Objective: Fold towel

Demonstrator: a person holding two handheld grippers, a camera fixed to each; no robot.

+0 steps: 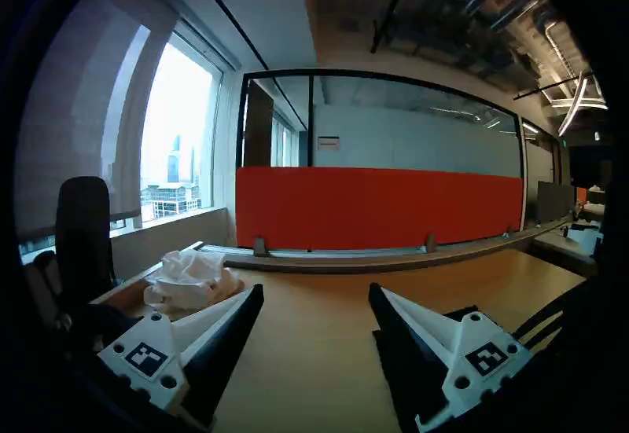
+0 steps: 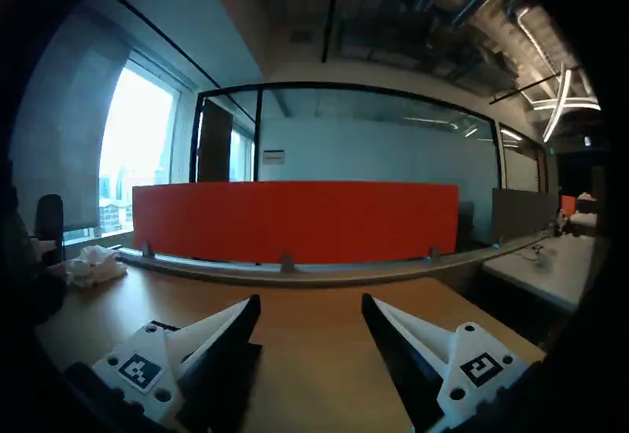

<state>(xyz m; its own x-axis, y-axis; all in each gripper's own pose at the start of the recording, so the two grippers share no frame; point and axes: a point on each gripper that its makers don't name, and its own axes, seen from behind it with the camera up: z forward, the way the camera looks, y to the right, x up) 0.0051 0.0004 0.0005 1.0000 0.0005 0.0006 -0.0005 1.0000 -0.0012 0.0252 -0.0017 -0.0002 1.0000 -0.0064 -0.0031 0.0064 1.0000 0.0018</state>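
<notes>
A crumpled white towel [image 1: 187, 280] lies in a heap on the wooden desk [image 1: 314, 339] at the left, near the window. My left gripper [image 1: 316, 301] is open just above the desk, and the towel sits a little beyond its left finger [image 1: 196, 335]. In the right gripper view the same towel [image 2: 94, 266] lies far off at the left edge of the desk [image 2: 314, 339]. My right gripper [image 2: 310, 309] is open with nothing between its fingers.
An orange partition [image 1: 377, 207] runs along the back edge of the desk. A dark chair back [image 1: 82, 236] stands at the left by the window. Another white desk [image 2: 542, 268] is at the right. Bare desk surface lies ahead of both grippers.
</notes>
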